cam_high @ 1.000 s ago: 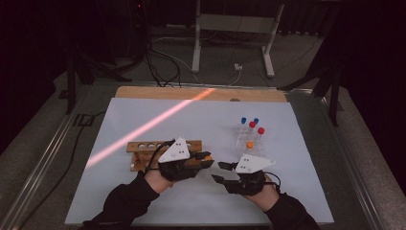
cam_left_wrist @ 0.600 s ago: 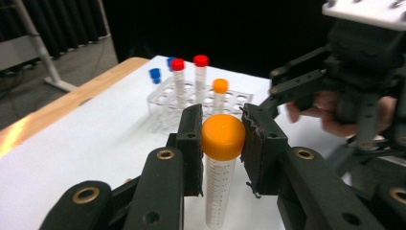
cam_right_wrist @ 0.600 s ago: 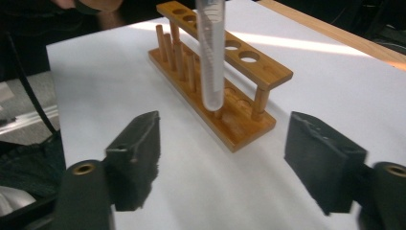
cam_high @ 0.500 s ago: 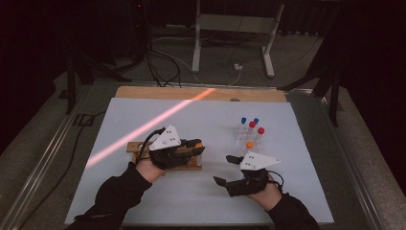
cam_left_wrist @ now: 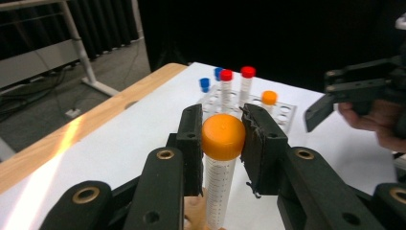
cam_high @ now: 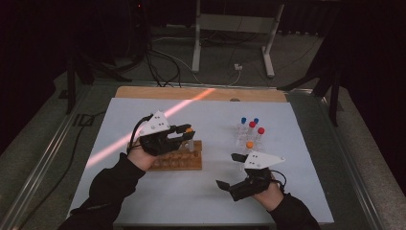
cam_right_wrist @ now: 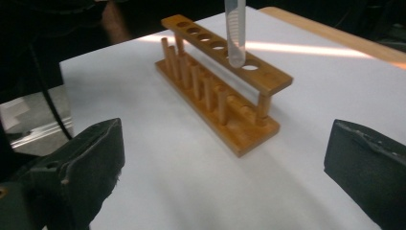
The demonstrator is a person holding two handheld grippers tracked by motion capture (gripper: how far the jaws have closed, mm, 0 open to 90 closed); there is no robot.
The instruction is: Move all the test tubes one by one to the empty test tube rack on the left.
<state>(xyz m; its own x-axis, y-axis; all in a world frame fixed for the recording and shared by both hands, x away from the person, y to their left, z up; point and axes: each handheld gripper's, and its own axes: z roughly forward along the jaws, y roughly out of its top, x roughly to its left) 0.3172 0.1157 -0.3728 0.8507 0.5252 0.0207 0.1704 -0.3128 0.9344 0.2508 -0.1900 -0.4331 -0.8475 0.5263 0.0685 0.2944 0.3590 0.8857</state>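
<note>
Tube carried to rack: left gripper (cam_left_wrist: 222,143) clamped on orange-capped tube (cam_left_wrist: 221,165), right gripper (cam_high: 235,170) wide, idle.
Since a second ago the tube has been moved from 3 o'clock of the wooden rack (cam_right_wrist: 225,81) to above its end holes; insertion is judged next. Long axis upright, cap up, tip down.

A matt wooden rack (cam_right_wrist: 221,81) stands on smooth white paper (cam_right_wrist: 158,163); the tube (cam_left_wrist: 219,179) looks clear plastic.
</note>
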